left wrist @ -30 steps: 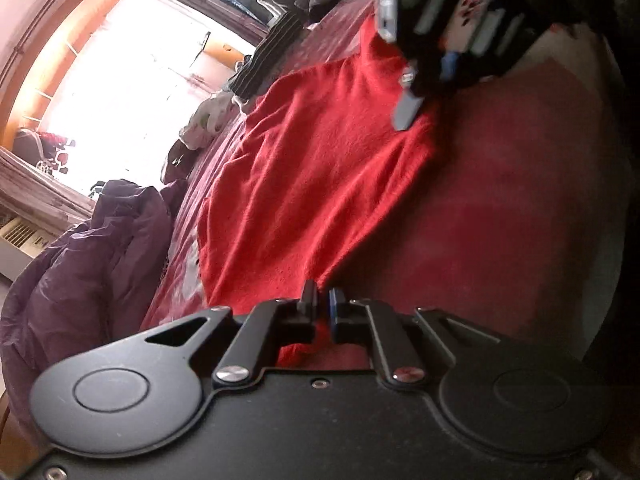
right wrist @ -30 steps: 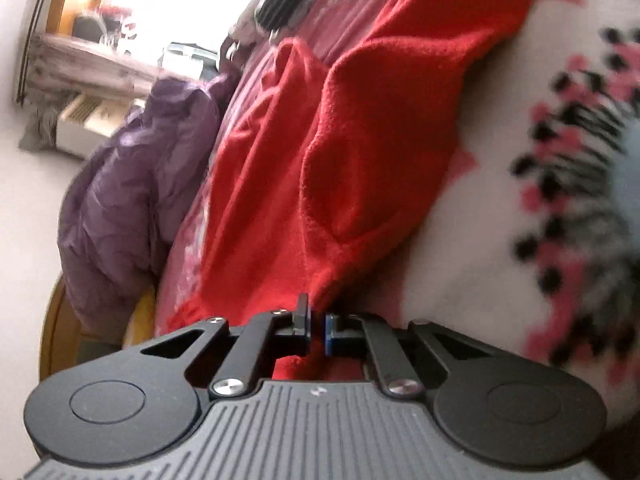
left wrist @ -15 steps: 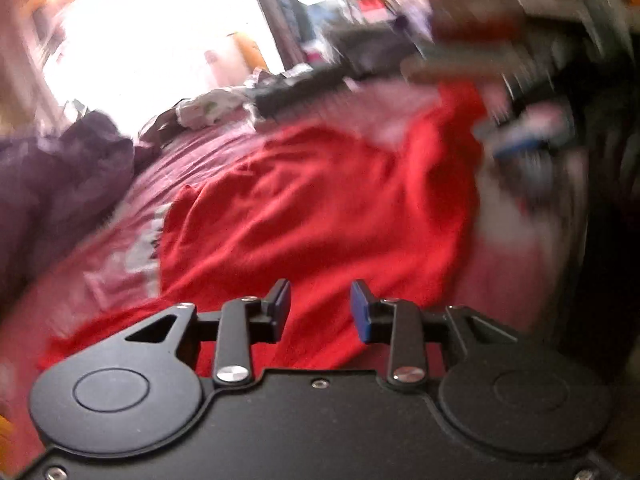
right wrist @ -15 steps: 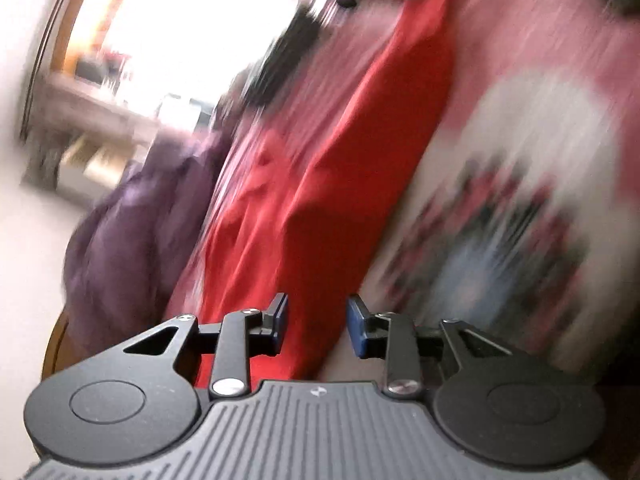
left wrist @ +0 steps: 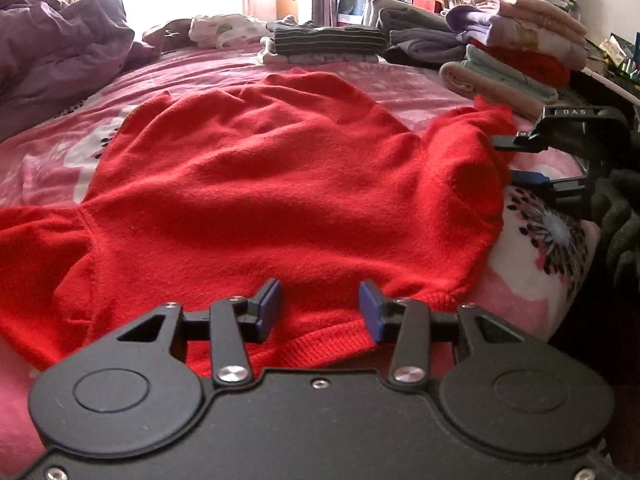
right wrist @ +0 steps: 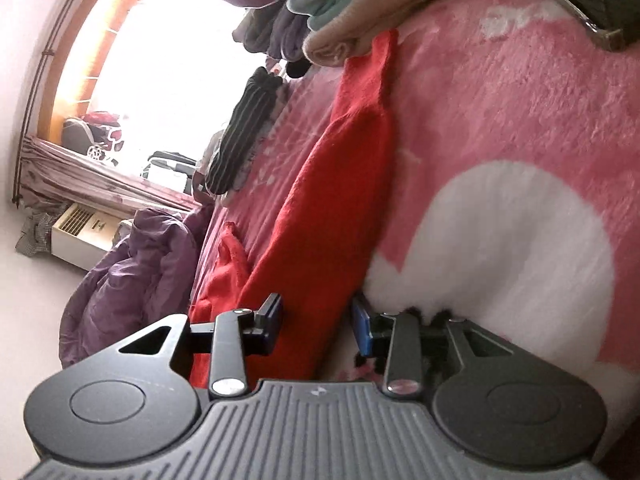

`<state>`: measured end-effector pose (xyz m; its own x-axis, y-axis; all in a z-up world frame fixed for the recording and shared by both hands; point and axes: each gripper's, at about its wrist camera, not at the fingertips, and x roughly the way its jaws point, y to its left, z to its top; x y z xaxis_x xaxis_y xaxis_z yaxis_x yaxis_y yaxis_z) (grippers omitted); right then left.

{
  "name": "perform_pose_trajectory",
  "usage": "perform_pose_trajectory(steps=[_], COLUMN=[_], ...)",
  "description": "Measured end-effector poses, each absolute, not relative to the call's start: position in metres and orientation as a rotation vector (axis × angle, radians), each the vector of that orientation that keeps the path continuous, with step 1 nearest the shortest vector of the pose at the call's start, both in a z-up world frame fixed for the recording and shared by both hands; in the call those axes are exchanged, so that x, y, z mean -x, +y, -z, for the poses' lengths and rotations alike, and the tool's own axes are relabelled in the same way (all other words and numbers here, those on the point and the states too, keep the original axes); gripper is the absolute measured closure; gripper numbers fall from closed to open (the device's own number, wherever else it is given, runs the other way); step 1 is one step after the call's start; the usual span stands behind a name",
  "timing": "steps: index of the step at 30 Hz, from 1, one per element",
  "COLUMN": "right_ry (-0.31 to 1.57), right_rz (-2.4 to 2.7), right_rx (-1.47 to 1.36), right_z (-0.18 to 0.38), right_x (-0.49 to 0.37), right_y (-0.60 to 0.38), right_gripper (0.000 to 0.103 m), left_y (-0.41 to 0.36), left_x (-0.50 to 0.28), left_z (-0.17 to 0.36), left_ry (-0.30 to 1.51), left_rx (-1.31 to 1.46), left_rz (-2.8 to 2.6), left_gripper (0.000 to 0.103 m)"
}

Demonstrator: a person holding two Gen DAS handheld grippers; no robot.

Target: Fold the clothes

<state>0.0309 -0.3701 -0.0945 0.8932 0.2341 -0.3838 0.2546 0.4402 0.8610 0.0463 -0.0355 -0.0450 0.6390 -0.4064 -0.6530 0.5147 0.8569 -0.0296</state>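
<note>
A red sweater (left wrist: 280, 184) lies spread on the pink blanket (left wrist: 400, 80), its hem toward me and one sleeve off to the left. My left gripper (left wrist: 320, 298) hovers at the hem. Its jaws are opening, the ribbed edge lies loose beneath the gap, and the pads do not press it. At the sweater's right side is my right gripper (left wrist: 520, 160), turned on its side. In the right wrist view the right gripper (right wrist: 318, 314) has its jaws opening, with the red sweater (right wrist: 320, 208) running between the pads, untouched by them.
Folded stacks line the far side of the bed: a dark striped pile (left wrist: 328, 38) and a tall mixed pile (left wrist: 520, 52) at the right. A purple duvet (left wrist: 52, 52) is heaped at the left. The blanket (right wrist: 520, 120) has white patches.
Both grippers were shut on the sweater's edge a second ago and have since opened and let it go. The left view has rolled to level, and the sweater now lies flat.
</note>
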Motion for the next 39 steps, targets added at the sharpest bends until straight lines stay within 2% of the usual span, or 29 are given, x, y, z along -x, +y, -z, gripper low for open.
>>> perform_pose_trajectory(steps=[1,2,3,4,5,11,14,16,17,18,22,27,29,30,34,36,39], right_ry=[0.491,0.491,0.491,0.484,0.473,0.575,0.573,0.574,0.580,0.566,0.497,0.512,0.674,0.671,0.617,0.580,0.530], right_rz=[0.005,-0.004,-0.014,-0.011,0.001,0.125,0.138,0.136,0.125,0.118,0.056,-0.170,-0.126,-0.125,-0.133,-0.116,-0.052], right_rx=[-1.131,-1.134,-1.136,-1.142,-1.154,-1.114,-1.113,-1.099,-1.078,-1.017,-0.731,-0.467,-0.431,-0.427,-0.412,-0.445,-0.492], right_z=[0.094,0.093,0.092,0.091,0.089,0.076,0.078,0.078,0.077,0.069,0.036,0.031,0.060,0.065,0.056,0.048,0.039], right_x=[-0.032,-0.033,-0.034,-0.032,-0.028,-0.014,-0.009,-0.006,-0.004,-0.001,0.005,-0.027,-0.041,-0.035,-0.012,-0.008,-0.013], right_y=[-0.370,-0.370,-0.371,-0.372,-0.374,-0.398,-0.399,-0.395,-0.390,-0.380,-0.337,-0.285,-0.278,-0.278,-0.284,-0.292,-0.311], right_gripper=[0.065,0.070,0.091,0.098,0.098,0.098,0.094,0.086,0.075,0.069,0.069,0.072,0.075,0.077,0.076,0.069,0.068], left_y=[-0.033,-0.034,-0.033,-0.033,-0.033,-0.029,-0.028,-0.029,-0.029,-0.029,-0.029,-0.028,-0.028,-0.027,-0.025,-0.024,-0.024], left_x=[-0.048,-0.047,-0.046,-0.046,-0.045,-0.046,-0.046,-0.046,-0.046,-0.046,-0.046,-0.047,-0.046,-0.045,-0.044,-0.045,-0.046], left_z=[0.047,0.047,0.047,0.047,0.046,0.046,0.046,0.045,0.045,0.046,0.046,0.046,0.046,0.046,0.045,0.045,0.045], left_ry=[0.704,0.704,0.704,0.703,0.704,0.709,0.712,0.712,0.712,0.712,0.711,0.715,0.719,0.718,0.717,0.719,0.723], left_rx=[-0.158,-0.153,-0.151,-0.150,-0.150,-0.145,-0.142,-0.146,-0.147,-0.146,-0.147,-0.143,-0.142,-0.140,-0.140,-0.134,-0.130], left_rz=[0.527,0.526,0.524,0.523,0.523,0.527,0.524,0.522,0.522,0.522,0.521,0.522,0.523,0.522,0.526,0.528,0.529], left_gripper=[0.060,0.060,0.060,0.060,0.060,0.058,0.057,0.057,0.057,0.056,0.056,0.056,0.055,0.054,0.054,0.054,0.053])
